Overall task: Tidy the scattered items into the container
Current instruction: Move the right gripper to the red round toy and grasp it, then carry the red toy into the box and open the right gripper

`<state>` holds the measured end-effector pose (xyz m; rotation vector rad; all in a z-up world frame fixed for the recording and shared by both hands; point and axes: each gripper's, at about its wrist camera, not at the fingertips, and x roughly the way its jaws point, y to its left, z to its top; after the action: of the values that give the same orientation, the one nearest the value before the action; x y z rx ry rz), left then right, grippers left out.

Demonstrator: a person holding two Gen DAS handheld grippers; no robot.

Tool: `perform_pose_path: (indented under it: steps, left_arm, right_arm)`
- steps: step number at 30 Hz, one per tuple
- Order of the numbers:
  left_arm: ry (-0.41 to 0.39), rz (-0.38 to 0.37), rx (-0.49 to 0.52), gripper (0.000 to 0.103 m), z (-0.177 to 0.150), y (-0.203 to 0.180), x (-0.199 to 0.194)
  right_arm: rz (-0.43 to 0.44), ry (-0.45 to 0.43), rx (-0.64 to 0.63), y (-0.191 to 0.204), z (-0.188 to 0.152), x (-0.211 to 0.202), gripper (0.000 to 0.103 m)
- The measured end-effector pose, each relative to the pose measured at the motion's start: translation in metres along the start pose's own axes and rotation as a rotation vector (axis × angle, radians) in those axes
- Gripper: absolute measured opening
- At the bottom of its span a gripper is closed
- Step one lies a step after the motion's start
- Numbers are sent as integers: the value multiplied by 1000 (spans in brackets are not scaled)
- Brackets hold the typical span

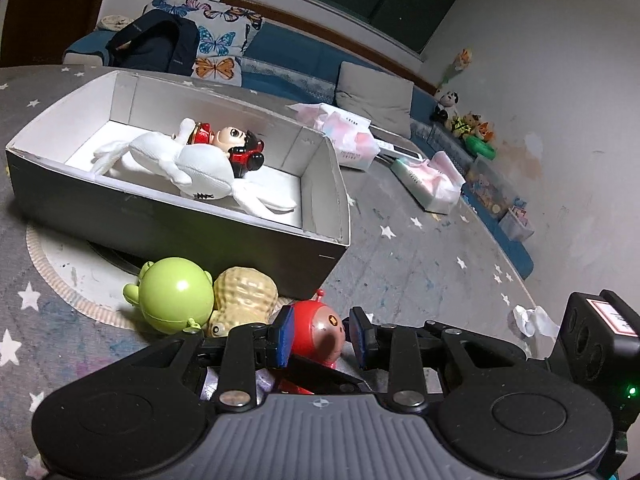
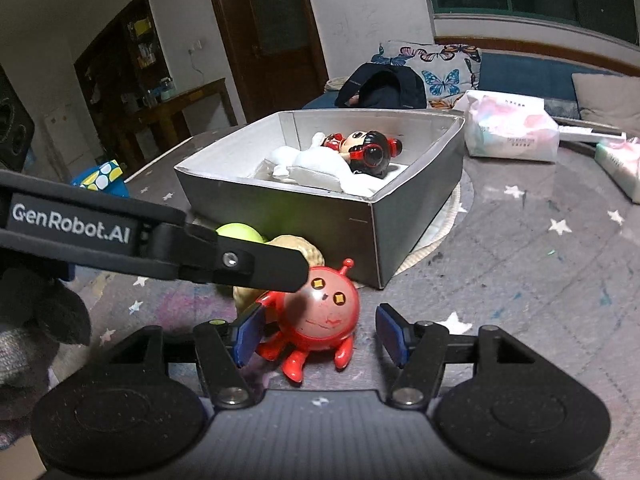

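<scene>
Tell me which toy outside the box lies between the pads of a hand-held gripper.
The red round toy with antennae; the green toy and the peanut toy sit beside it, nearer the box.

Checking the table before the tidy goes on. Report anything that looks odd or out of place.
A crumpled white paper scrap lies loose on the star-patterned tablecloth, right of the box. The tablecloth is smeared with paint-like stains. Nothing looks spilled or broken.

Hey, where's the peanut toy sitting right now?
The peanut toy lies on the star-patterned mat just in front of the grey box, outside it. In the left wrist view the green round toy touches its left side and the red bug toy sits at its right.
</scene>
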<state>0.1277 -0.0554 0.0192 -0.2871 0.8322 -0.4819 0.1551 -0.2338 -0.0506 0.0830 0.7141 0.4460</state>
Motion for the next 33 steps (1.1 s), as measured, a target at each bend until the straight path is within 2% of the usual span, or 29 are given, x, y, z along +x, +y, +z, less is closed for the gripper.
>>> perform_pose_path:
  steps: [5,12,19,25,33]
  left_arm:
    - [17,4,1,33,-1,1,4]
    - [24,9,3,33,-1,2,5]
    - [23,-1,5,32,-3,0,2]
    - [-27,-35,4,31,-2,-6,-13]
    - [-154,-87,27,31,17,-21,-41]
  right_arm:
    - [14,3,19,0,-1,4,61]
    - [20,-1,51,-2,-4,5,49]
    - [6,-9,47,-1,-3,1,48]
    - [-13,-49,5,7,3,-18,48]
    - [-47,-136,-75,20,32,-47,48]
